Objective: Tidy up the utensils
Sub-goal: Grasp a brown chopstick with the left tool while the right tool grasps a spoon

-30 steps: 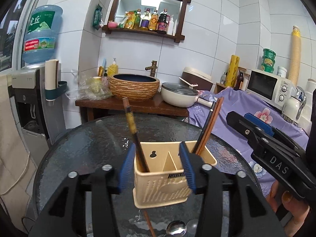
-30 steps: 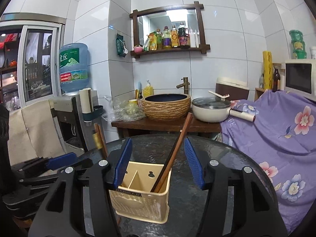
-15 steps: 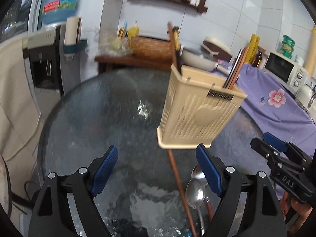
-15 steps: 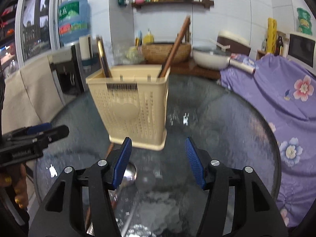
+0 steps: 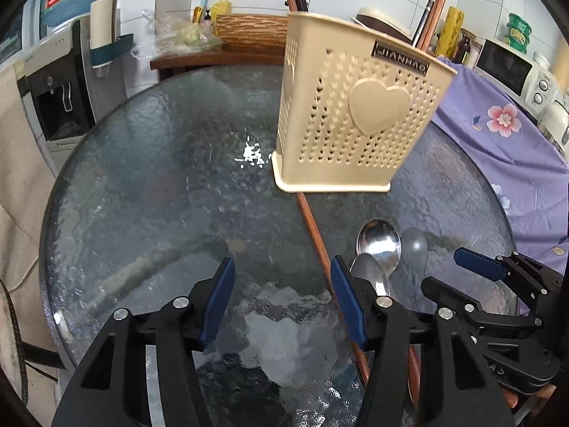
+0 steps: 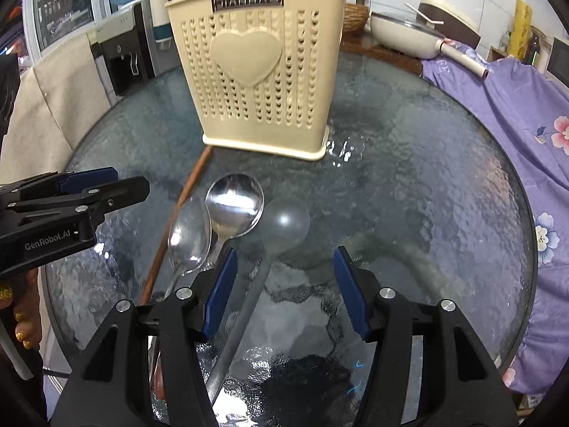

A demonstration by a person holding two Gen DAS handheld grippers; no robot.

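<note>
The caddy (image 6: 261, 71) is set upright toward the far side of the glass table (image 5: 142, 195), w/ chopsticks (image 5: 428, 21) already stood in it, probably so that loose pieces can be dropped in from above. Three spoons (image 6: 234, 206) and one chopstick (image 5: 313, 227) are laid flat on the near side, just beside each other, not yet sorted. The left gripper (image 5: 282, 306) and right gripper (image 6: 282, 291) are both held low over the table w/ fingers apart, nothing between them; the spoons are nearest to the right one. Around the table, a tiled wall, water dispenser (image 5: 60, 82), microwave (image 5: 512, 71) and a purple floral cloth (image 6: 515, 114) are seen.
</note>
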